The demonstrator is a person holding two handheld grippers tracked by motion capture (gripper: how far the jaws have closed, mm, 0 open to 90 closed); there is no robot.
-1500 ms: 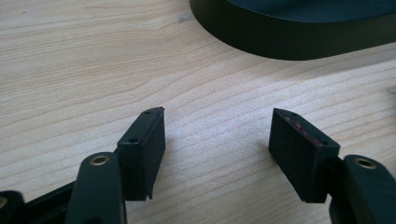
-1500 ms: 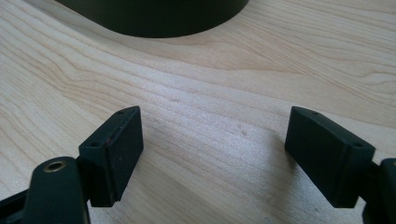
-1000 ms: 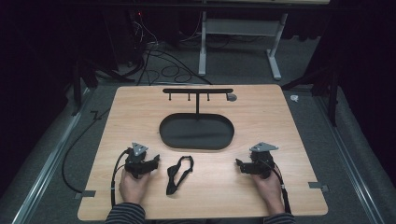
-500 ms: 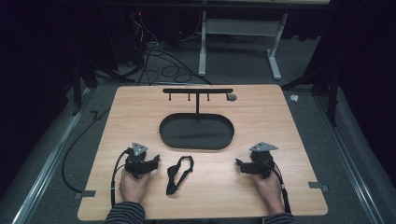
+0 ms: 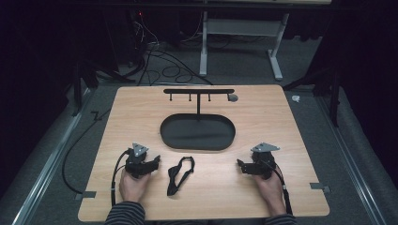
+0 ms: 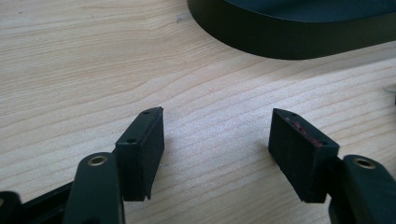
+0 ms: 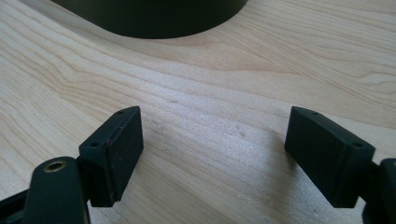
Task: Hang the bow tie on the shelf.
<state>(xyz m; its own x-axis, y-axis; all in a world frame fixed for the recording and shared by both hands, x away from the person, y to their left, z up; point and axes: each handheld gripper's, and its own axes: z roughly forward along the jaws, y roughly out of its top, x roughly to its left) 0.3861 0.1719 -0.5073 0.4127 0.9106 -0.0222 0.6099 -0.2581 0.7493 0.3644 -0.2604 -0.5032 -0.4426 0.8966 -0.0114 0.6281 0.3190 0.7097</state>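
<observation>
Unmoved: limp black looped strap (image 5: 179, 174)

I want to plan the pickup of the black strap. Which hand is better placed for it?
Probably the left. The left claw rests open beside the black strap, while the right claw, also open, lies farther away across bare table.

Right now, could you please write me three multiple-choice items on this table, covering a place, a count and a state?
1. Where does the black strap lie? A in the tray; B between the two hand-held grippers; C on the rack.
2. How many pegs hang under the rack bar? A one; B three; C six.
3. How stand the left hand-held gripper jaws? A open; B shut on the strap; C shut on nothing.

Answers: B, it lies on bare wood before the oval tray; B, three short pegs show; A, bare wood shows between them.
</observation>
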